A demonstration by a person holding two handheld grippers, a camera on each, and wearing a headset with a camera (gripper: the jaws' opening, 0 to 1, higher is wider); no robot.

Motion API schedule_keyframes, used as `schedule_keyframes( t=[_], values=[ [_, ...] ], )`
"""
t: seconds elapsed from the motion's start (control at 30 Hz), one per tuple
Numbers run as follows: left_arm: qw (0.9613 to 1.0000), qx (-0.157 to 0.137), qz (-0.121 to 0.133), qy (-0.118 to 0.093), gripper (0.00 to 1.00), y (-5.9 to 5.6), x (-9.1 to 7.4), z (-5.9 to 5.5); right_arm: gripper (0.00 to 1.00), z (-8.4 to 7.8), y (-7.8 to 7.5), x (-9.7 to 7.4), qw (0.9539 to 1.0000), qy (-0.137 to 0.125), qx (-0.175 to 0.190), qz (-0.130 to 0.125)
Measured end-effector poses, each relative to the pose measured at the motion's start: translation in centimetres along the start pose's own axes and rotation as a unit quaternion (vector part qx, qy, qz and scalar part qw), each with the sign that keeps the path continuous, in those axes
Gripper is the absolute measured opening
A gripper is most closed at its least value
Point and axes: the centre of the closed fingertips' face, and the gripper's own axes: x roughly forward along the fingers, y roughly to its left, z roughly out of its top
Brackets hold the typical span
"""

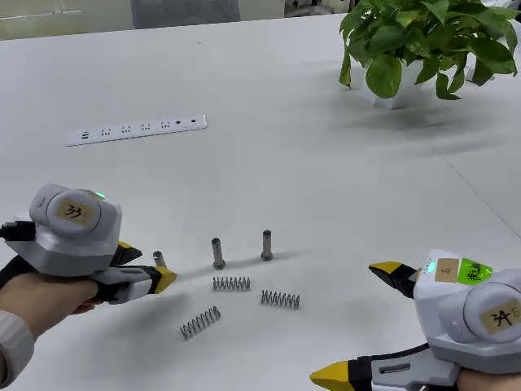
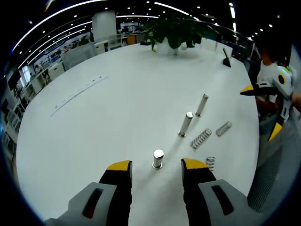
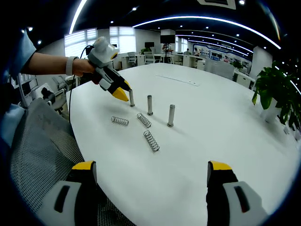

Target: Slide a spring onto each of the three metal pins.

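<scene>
Jaws on our left gripper (image 2: 156, 163) sit released either side of the nine o'clock pin (image 2: 158, 157), right gripper (image 3: 150, 165) released too, so a crooked clench could topple it.

We see a white desk (image 1: 326, 187), silver pins (image 1: 218, 252) and springs (image 1: 231, 283), a white power strip (image 1: 137, 129) and a green-leaved plant (image 1: 423, 41). The left gripper (image 2: 157, 165) and right gripper (image 3: 150, 165) are pale grey, their fingers (image 2: 119, 165) black tipped yellow.

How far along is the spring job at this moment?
Done: nothing; all three pins stand bare. In hand: nothing; the left hand-held gripper is open with the nearest pin just ahead of its jaws, the right hand-held gripper open, away from the parts. Left: all three springs lie on the table, to go on.
</scene>
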Motion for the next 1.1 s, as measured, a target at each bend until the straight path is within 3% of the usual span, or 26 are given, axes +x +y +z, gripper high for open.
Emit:
schedule_keyframes(
  t=[0.13, 0.37, 0.47, 0.53, 0.6, 0.67, 0.8, 0.83, 1.1],
  values=[
    [0.9999, -0.012, -0.008, -0.009, 0.54, -0.2, -0.6, -0.4, 0.99, 0.1, -0.1, -0.1, 1.0, -0.003, 0.005, -0.003],
    [0.9993, -0.008, -0.022, -0.03, 0.74, -1.1, -2.0, -0.9, 0.99, -0.1, -0.4, -0.1, 1.0, -0.003, 0.008, -0.005],
    [0.9983, -0.005, -0.028, -0.052, 0.86, -1.4, -2.4, -0.8, 0.99, -0.1, -0.4, -0.1, 0.9999, -0.002, 0.009, -0.004],
    [0.9984, 0.004, -0.023, -0.052, 0.99, -1.3, -2.5, -1.2, 0.99, -0.2, -0.4, -0.1, 1.0, -0.002, 0.008, -0.004],
    [0.998, 0.007, -0.027, -0.057, 1.0, -1.9, -2.9, -1.4, 0.99, -0.2, -0.3, -0.1, 1.0, -0.001, 0.007, -0.003],
    [0.9965, -0.012, -0.042, -0.071, 1.0, -2.3, -3.3, -1.5, 0.99, -0.2, -0.3, -0.1, 1.0, 0.0, 0.005, -0.003],
    [0.9949, -0.016, -0.044, -0.089, 1.0, -2.3, -3.9, -1.8, 0.99, -0.2, -0.2, -0.1, 1.0, 0.001, 0.005, 0.0],
    [0.9939, -0.021, -0.049, -0.096, 1.0, -3.3, -4.0, -1.6, 0.99, -0.2, -0.1, -0.1, 1.0, 0.002, 0.004, 0.0],
    [0.991, -0.04, -0.045, -0.12, 0.97, -4.6, -4.2, -2.0, 0.99, -0.3, 0.1, 0.0, 1.0, 0.005, 0.001, 0.005]
  ],
)
